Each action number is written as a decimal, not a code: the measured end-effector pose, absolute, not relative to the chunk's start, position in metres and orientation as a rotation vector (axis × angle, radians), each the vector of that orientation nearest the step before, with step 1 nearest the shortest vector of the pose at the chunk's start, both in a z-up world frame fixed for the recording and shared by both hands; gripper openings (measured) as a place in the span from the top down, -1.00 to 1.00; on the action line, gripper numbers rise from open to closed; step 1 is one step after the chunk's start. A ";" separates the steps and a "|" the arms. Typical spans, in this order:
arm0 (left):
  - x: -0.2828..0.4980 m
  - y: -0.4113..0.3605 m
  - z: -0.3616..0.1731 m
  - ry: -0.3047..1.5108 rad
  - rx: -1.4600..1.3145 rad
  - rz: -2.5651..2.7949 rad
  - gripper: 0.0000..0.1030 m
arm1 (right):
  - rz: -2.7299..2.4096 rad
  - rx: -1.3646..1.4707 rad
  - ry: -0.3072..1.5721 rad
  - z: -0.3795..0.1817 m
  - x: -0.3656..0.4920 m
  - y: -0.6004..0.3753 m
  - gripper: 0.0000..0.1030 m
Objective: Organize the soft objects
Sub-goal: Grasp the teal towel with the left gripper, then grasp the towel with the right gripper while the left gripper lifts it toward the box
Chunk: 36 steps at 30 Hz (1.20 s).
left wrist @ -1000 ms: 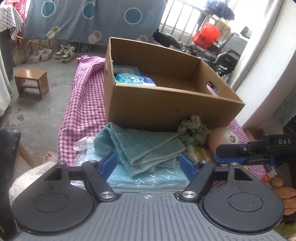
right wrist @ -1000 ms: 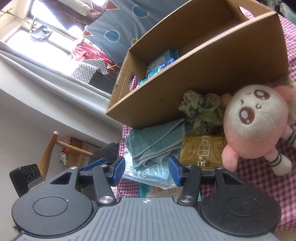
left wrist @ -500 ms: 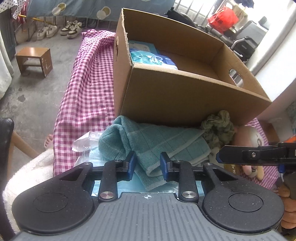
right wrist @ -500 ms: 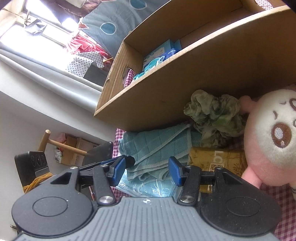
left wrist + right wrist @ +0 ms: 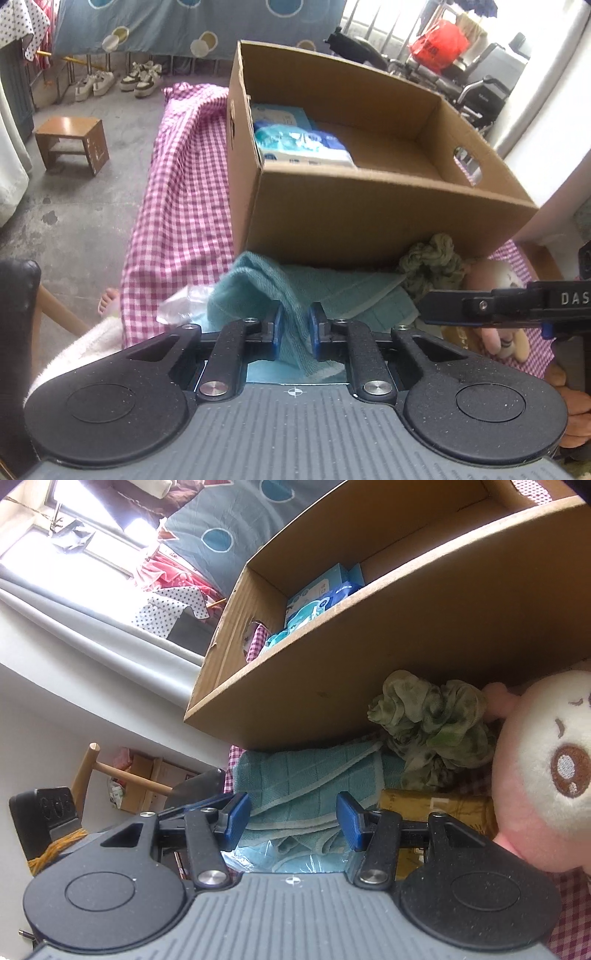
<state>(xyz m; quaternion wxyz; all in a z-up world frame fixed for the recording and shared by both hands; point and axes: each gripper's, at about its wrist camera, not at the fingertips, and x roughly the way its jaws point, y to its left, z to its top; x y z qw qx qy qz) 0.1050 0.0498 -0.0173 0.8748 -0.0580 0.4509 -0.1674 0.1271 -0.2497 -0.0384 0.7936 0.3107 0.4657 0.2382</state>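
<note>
Since a second ago my left gripper (image 5: pixel 295 328) jaws have narrowed, now pinching the folded teal terry towel (image 5: pixel 343 295) before the brown cardboard box (image 5: pixel 369 218); my right gripper (image 5: pixel 293 821) jaws stand spread.

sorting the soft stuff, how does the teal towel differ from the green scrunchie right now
The teal towel is broad, folded and flat; the green scrunchie is small, bunched and ruffled. The left tongs pinch a fold of the towel; nothing holds the scrunchie. Both lie in front of the cardboard box.

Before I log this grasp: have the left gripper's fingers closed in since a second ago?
Yes. The left gripper fingers have come together, pinching the teal towel in front of the cardboard box.
</note>
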 end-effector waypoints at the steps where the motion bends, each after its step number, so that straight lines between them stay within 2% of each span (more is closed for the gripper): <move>1: 0.107 0.052 -0.013 0.919 -0.103 -0.339 0.73 | 0.511 0.668 0.998 -0.038 0.127 -0.251 -0.07; 6: 0.123 0.061 -0.020 0.919 -0.060 -0.271 0.73 | 0.510 0.674 0.997 -0.042 0.128 -0.252 -0.07; 9: 0.134 0.070 -0.031 0.980 -0.121 -0.293 0.63 | 0.520 0.671 1.005 -0.042 0.127 -0.246 -0.07; 11: 0.139 0.077 -0.036 1.007 -0.176 -0.297 0.42 | 0.527 0.665 1.003 -0.041 0.127 -0.243 -0.07; 13: 0.145 0.085 -0.039 1.034 -0.241 -0.298 -0.10 | 0.528 0.657 1.002 -0.041 0.127 -0.242 -0.07; 14: 0.145 0.089 -0.040 1.033 -0.274 -0.303 -0.18 | 0.527 0.654 1.003 -0.041 0.128 -0.241 -0.07; 16: 0.147 0.093 -0.040 1.024 -0.322 -0.323 -0.47 | 0.525 0.650 1.008 -0.041 0.129 -0.240 -0.07; 18: 0.151 0.092 -0.041 1.031 -0.331 -0.354 -0.67 | 0.526 0.650 1.010 -0.041 0.130 -0.239 -0.07; 21: 0.158 0.085 -0.046 1.056 -0.309 -0.385 -0.70 | 0.525 0.650 1.012 -0.042 0.130 -0.237 -0.07; 24: 0.164 0.078 -0.052 1.071 -0.297 -0.418 -0.69 | 0.523 0.655 1.017 -0.043 0.131 -0.239 -0.07; 26: 0.166 0.074 -0.055 1.082 -0.281 -0.422 -0.48 | 0.521 0.656 1.015 -0.043 0.131 -0.238 -0.07; 28: 0.165 0.069 -0.056 1.086 -0.255 -0.429 0.00 | 0.517 0.660 1.012 -0.044 0.131 -0.241 -0.07; 29: 0.164 0.067 -0.056 1.084 -0.238 -0.424 0.12 | 0.514 0.662 1.010 -0.043 0.131 -0.242 -0.07; 31: 0.158 0.066 -0.051 1.071 -0.219 -0.420 0.56 | 0.510 0.665 1.006 -0.044 0.130 -0.245 -0.07; 36: 0.138 0.075 -0.035 1.032 -0.276 -0.421 0.72 | 0.505 0.670 0.994 -0.043 0.126 -0.252 -0.07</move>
